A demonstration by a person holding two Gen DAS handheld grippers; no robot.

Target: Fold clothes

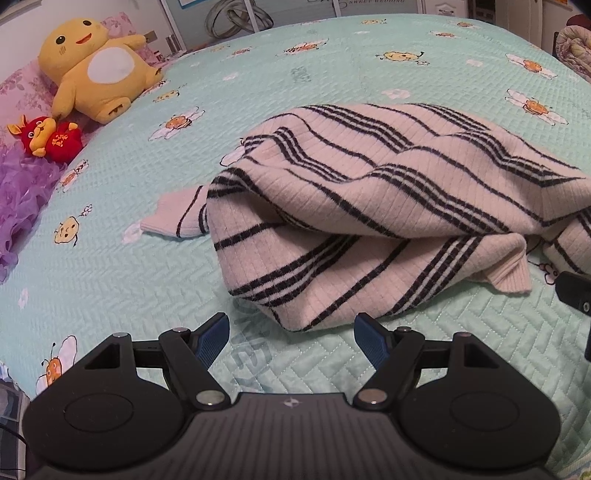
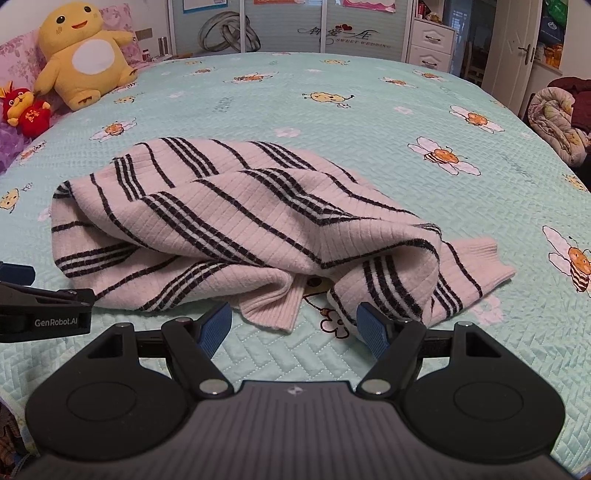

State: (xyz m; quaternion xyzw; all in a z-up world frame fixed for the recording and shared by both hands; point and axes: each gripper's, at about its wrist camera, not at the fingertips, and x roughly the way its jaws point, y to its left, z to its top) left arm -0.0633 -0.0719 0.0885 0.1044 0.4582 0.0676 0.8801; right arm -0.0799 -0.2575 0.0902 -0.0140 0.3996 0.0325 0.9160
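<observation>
A cream ribbed sweater with dark stripes (image 1: 369, 206) (image 2: 236, 229) lies crumpled in a loose heap on the mint bedspread (image 1: 110, 266) (image 2: 369, 122). One cuff (image 1: 166, 219) pokes out at its left side in the left wrist view; another cuff (image 2: 480, 258) sticks out to the right in the right wrist view. My left gripper (image 1: 291, 341) hovers open just short of the sweater's near edge, nothing between its blue pads. My right gripper (image 2: 293, 330) is open too, close to a hanging hem (image 2: 273, 306), touching nothing.
A big yellow plush toy (image 1: 96, 66) (image 2: 81, 55) and a small red one (image 1: 51, 138) (image 2: 26, 110) sit at the pillows, back left. Purple ruffled fabric (image 1: 18, 199) lies on the left. A rolled quilt (image 2: 554, 122) is off the bed's right side. Wardrobe doors (image 2: 295, 26) stand behind.
</observation>
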